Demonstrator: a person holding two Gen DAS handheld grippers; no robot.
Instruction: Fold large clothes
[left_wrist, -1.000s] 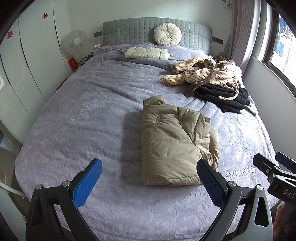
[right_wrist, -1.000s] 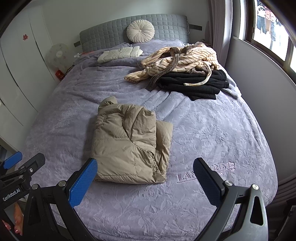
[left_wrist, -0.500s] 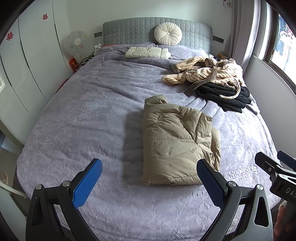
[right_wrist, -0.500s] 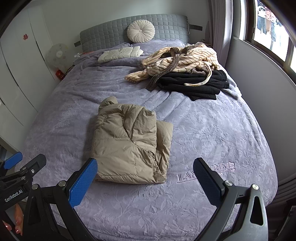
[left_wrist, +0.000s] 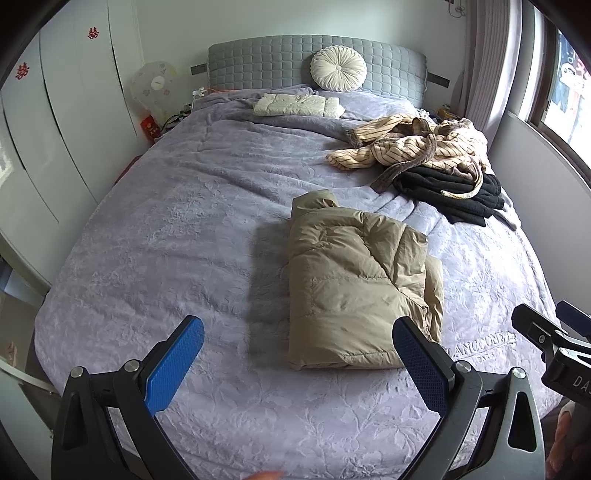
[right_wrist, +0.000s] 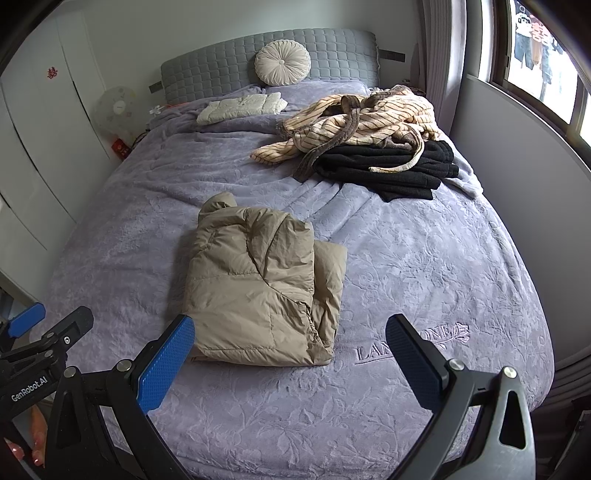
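Hovering: both claws are hanging above the foot end of the bed, neither touching any fabric.
Left claw (left_wrist: 297, 363): jaws are standing wide apart, released, nothing between the blue pads; it is sitting low, just short of the jacket's near edge.
Right claw (right_wrist: 290, 362): jaws also spread wide, released, empty; its left pad is overlapping the jacket's near-left corner in the right wrist view, contact not clear.
Tan quilted puffer jacket (left_wrist: 354, 291): lying folded into a compact rectangle mid-bed, collar pointing toward the headboard, a folded layer peeking out along its right side.
Lavender embossed bedspread (left_wrist: 166, 240): covering the whole bed, stitched lettering showing near the jacket's right corner.
Cream striped robe with brown belt (right_wrist: 365, 118): lying crumpled at the far right, resting on top of the black clothes.
Black folded clothes (right_wrist: 391, 166): sitting under the robe, well apart from the jacket.
Round cream pleated cushion (left_wrist: 338, 68): leaning against the grey quilted headboard (left_wrist: 258, 61).
Cream quilted folded item (left_wrist: 295, 105): lying near the headboard.
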